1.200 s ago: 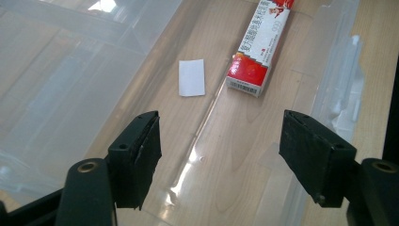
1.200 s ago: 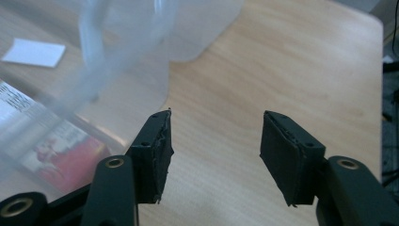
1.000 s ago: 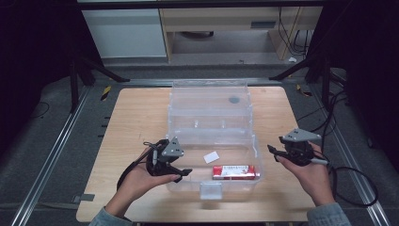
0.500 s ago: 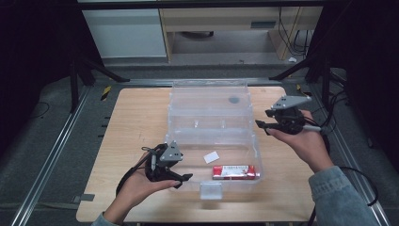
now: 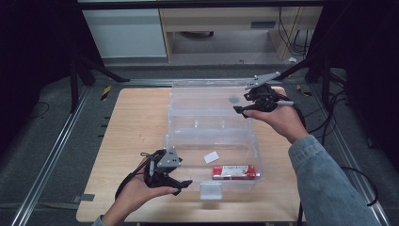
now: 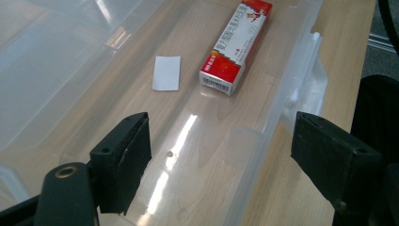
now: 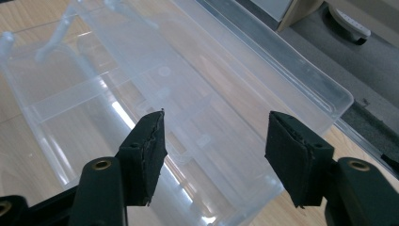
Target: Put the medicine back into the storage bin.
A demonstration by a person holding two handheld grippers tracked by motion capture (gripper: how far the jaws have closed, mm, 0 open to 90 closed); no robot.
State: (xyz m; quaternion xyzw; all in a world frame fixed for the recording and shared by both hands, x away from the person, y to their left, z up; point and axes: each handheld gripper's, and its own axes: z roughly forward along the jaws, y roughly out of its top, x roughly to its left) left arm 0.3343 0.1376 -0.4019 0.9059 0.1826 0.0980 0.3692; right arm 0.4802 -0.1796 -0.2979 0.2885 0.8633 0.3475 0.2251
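Barcode end of red box (image 6: 236, 44), legible from left gripper (image 6: 219, 165) view.

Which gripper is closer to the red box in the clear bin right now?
Left. The left gripper sits at the bin's near left corner, a short way from the red box. The right gripper is up by the raised lid at the far side, well away.
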